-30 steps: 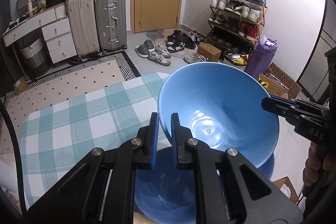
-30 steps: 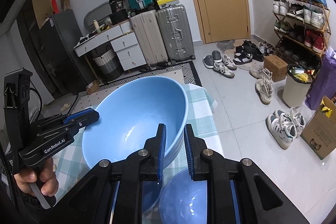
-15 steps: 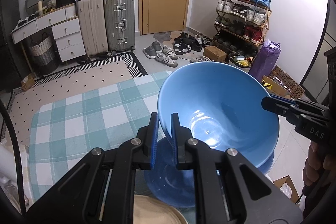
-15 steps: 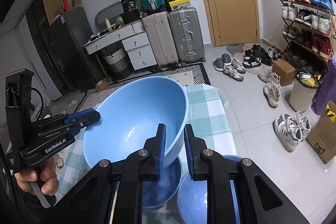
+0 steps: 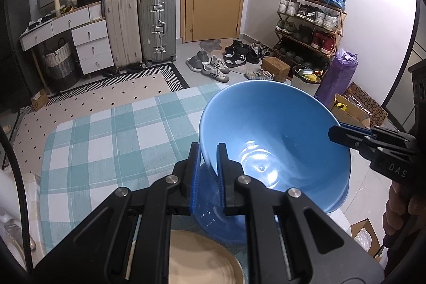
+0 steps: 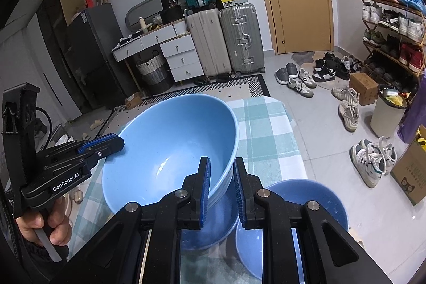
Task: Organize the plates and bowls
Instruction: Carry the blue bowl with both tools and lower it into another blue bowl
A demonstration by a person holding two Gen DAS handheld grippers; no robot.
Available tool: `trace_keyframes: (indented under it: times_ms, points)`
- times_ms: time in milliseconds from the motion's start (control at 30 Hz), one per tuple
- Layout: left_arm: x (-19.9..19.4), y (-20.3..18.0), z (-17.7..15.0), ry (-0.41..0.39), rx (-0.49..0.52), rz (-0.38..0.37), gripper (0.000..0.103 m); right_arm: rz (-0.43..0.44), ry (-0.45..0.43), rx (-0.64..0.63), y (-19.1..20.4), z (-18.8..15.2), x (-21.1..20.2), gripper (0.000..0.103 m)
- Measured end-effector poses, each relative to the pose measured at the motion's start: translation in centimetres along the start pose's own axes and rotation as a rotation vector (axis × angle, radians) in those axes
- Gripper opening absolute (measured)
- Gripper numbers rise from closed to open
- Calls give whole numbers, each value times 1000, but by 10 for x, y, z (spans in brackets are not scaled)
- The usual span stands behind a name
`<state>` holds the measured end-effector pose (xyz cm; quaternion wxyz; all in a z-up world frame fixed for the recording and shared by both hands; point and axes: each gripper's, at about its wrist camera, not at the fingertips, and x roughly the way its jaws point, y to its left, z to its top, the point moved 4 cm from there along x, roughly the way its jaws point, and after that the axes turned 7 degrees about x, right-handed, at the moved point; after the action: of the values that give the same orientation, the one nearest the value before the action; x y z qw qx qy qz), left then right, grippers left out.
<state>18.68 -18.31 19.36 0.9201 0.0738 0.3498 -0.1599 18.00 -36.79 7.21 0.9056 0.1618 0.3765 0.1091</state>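
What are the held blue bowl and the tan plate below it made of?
Blue bowl: likely glazed ceramic, possibly melamine; glossy, bright highlights in its base. Tan plate: matte, no glare; could be stoneware or wood-fibre, too blurred to tell.

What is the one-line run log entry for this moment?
held: large light blue bowl | left gripper: rim | right gripper: opposite rim | below: blue bowl

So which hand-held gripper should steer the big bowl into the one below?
Probably both: the left hand-held gripper and right hand-held gripper clamp opposite rims of the big bowl, above the lower bowl.
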Motion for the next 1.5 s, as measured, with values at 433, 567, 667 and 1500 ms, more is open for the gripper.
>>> trace_keyframes:
  times_ms: [433, 567, 667, 1500]
  points:
    - [30, 6, -19, 42, -22, -3, 9, -10, 53, -4, -3, -21, 24, 18]
    - [47, 9, -26, 57, -29, -4, 9, -16, 72, -1, -6, -26, 32, 18]
    - [59, 12, -33, 67, -36, -9, 9, -20, 81, -1, -9, -29, 38, 18]
    - [149, 30, -78, 136, -26, 4, 9, -41, 138, 3, -28, -53, 84, 18]
